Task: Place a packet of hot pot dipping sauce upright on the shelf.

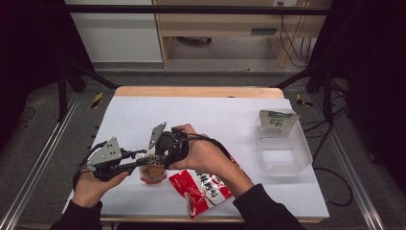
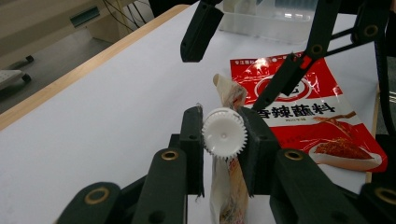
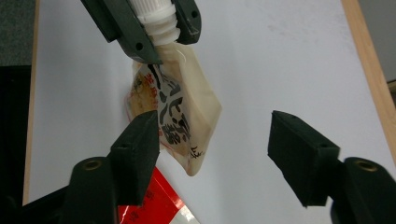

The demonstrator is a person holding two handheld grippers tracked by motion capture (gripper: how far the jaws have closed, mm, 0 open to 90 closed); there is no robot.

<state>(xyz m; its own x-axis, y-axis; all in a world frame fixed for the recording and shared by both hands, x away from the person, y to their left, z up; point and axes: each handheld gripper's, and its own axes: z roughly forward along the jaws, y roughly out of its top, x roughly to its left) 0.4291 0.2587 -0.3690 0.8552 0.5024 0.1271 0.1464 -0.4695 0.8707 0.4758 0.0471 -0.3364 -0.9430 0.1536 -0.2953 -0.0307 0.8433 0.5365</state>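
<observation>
A small cream spout pouch with a white toothed cap hangs just above the white table. My left gripper is shut on that cap, one jaw on each side. In the right gripper view the pouch dangles from the left gripper's jaws at the top. My right gripper stands open around the pouch's lower part, its left jaw close beside the pouch and its right jaw well apart from it. From above, the right gripper meets the left gripper over the pouch.
A red sachet with printed characters lies flat near the table's front edge, right of the pouch. A clear plastic tub stands at the right, with a green-and-white packet leaning at its far end. The table's wooden edge runs along the back.
</observation>
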